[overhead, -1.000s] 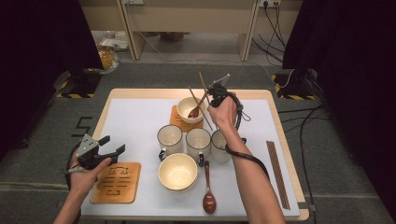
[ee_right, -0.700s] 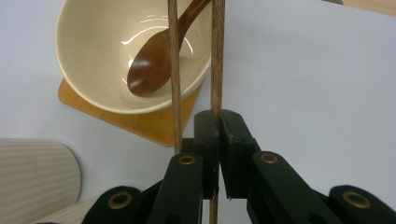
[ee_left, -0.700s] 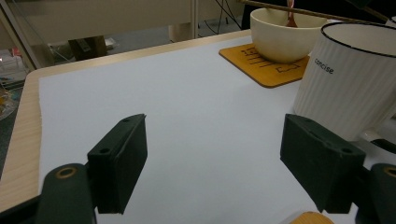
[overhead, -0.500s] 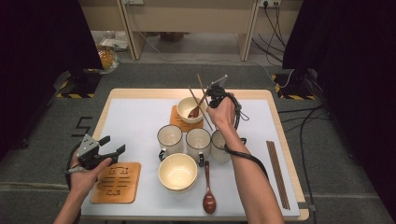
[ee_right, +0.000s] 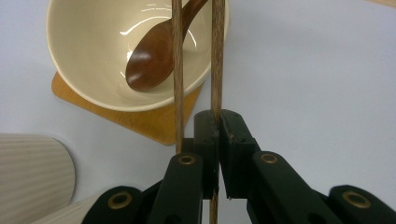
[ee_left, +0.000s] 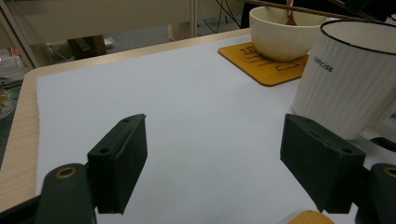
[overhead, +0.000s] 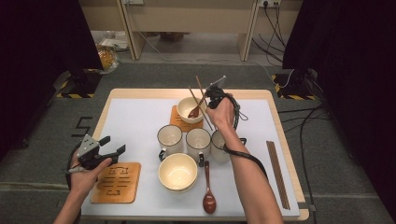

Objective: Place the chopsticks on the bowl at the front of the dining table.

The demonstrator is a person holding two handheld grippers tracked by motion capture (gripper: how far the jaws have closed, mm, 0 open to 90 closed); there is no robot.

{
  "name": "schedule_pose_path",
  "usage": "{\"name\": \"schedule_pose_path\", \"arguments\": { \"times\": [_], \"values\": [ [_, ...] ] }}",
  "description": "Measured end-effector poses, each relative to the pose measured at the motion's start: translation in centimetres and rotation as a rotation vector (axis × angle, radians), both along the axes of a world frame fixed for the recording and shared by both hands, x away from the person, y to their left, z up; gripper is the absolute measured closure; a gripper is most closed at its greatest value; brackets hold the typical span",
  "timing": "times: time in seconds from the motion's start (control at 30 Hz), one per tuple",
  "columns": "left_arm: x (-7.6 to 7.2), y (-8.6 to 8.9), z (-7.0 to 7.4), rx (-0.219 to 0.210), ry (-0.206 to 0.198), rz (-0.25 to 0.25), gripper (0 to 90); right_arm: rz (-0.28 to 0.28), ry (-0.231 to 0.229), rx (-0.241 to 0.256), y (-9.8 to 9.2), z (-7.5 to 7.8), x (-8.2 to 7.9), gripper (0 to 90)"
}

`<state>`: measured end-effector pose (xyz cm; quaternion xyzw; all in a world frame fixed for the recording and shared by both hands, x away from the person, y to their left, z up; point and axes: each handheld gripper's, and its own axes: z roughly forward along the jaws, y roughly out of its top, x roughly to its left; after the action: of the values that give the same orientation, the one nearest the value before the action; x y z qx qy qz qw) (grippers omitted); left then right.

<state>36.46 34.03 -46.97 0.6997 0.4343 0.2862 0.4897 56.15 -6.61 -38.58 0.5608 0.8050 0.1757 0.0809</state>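
High view, centre of frame: my right gripper [overhead: 211,94] sits just right of the far bowl [overhead: 189,108], its jaws clamped on a pair of chopsticks [overhead: 200,100] that slant up and leftward over the bowl's rim. Right gripper view: one chopstick [ee_right: 217,56] is pinched between the closed jaws at lower centre; the second chopstick [ee_right: 177,70] runs alongside to its left, and whether the jaws also pinch it I cannot tell. Both sticks pass over the cream bowl [ee_right: 88,51] in the upper left, which holds a brown wooden spoon [ee_right: 152,56] and stands on a wooden coaster [ee_right: 140,122]. High view, lower left: my left gripper [overhead: 112,146] hovers above the near coaster [overhead: 116,182], jaws spread wide, holding nothing. Left gripper view: both black jaws stand well apart over the white mat [ee_left: 187,121], with a ribbed white mug [ee_left: 350,79] at the right. High view, middle: three mugs [overhead: 198,142] in a row; below them a second cream bowl [overhead: 177,171] and a second wooden spoon [overhead: 208,191] just to its right. High view, right edge of the table [overhead: 287,140]: another pair of chopsticks [overhead: 277,172] lies flat.
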Motion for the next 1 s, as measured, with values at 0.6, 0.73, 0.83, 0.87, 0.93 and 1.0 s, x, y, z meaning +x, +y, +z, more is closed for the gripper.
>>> {"name": "schedule_pose_path", "arguments": {
  "times": [0.6,0.73,0.83,0.87,0.93,1.0],
  "values": [
    [-0.04,0.05,0.04,0.0,0.001,0.002,22.6,0.014,0.005,-0.008,0.51,-0.42,0.15,85.7],
    [-0.03,0.03,0.02,-0.001,0.001,0.002,22.6,0.018,0.007,-0.009,0.58,-0.5,0.16,85.7],
    [-0.02,0.04,0.01,-0.001,0.002,0.002,22.4,0.021,0.008,-0.011,0.56,-0.59,0.2,85.7],
    [-0.03,0.05,0.01,-0.001,0.002,0.002,22.4,0.02,0.01,-0.01,0.56,-0.64,0.22,85.7],
    [-0.03,0.06,0.02,-0.001,0.002,0.002,22.4,0.021,0.012,-0.013,0.54,-0.71,0.24,85.7],
    [-0.02,0.04,0.02,-0.001,0.002,0.002,22.5,0.022,0.015,-0.012,0.51,-0.79,0.26,85.7]
  ]
}}
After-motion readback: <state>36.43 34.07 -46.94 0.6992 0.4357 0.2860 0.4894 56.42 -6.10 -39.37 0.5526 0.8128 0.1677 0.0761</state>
